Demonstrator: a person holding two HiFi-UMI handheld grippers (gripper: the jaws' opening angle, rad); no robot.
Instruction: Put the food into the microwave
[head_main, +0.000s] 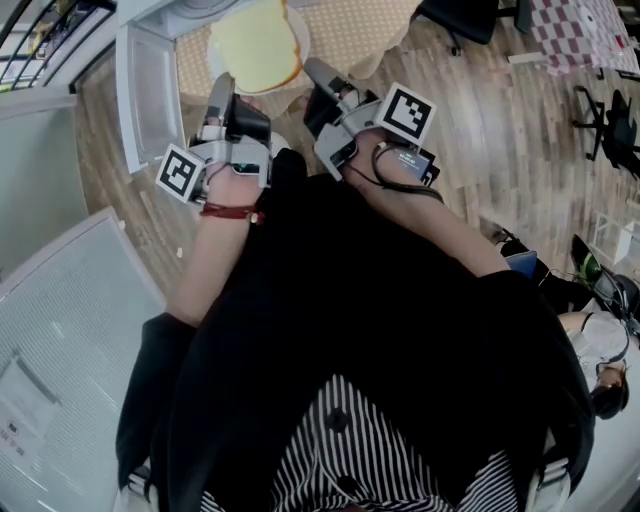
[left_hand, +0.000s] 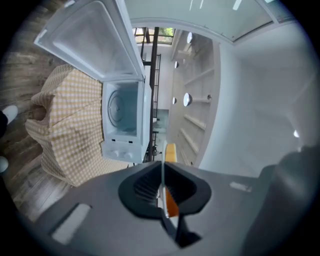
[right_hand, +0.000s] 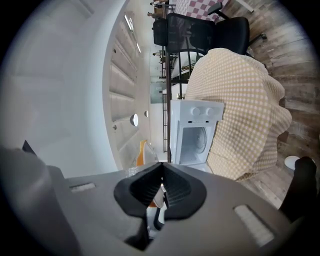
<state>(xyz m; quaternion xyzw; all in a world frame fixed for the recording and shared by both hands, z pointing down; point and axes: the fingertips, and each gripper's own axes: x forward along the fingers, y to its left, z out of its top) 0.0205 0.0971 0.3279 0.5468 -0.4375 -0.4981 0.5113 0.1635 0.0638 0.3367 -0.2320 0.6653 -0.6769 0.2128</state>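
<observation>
A white plate (head_main: 222, 45) carrying a flat yellow food (head_main: 258, 42) hangs between my two grippers, above the checked tablecloth (head_main: 345, 25). My left gripper (head_main: 222, 98) is shut on the plate's left rim, and my right gripper (head_main: 318, 72) is shut on its right rim. In the left gripper view the plate (left_hand: 163, 160) shows edge-on in the left gripper (left_hand: 162, 167), with orange food (left_hand: 170, 152) beside it. The right gripper (right_hand: 161, 169) pinches the plate rim (right_hand: 159, 196). The white microwave (left_hand: 122, 120) stands ahead with its door (left_hand: 90, 40) swung open; it also shows as the microwave (right_hand: 195, 132).
The microwave's open door (head_main: 145, 90) juts out left of the plate. The checked cloth (right_hand: 240, 105) drapes off the table. A black office chair (right_hand: 200, 30) stands behind it. A white cabinet (head_main: 70, 330) is at my lower left, and a person (head_main: 600, 350) sits at the right.
</observation>
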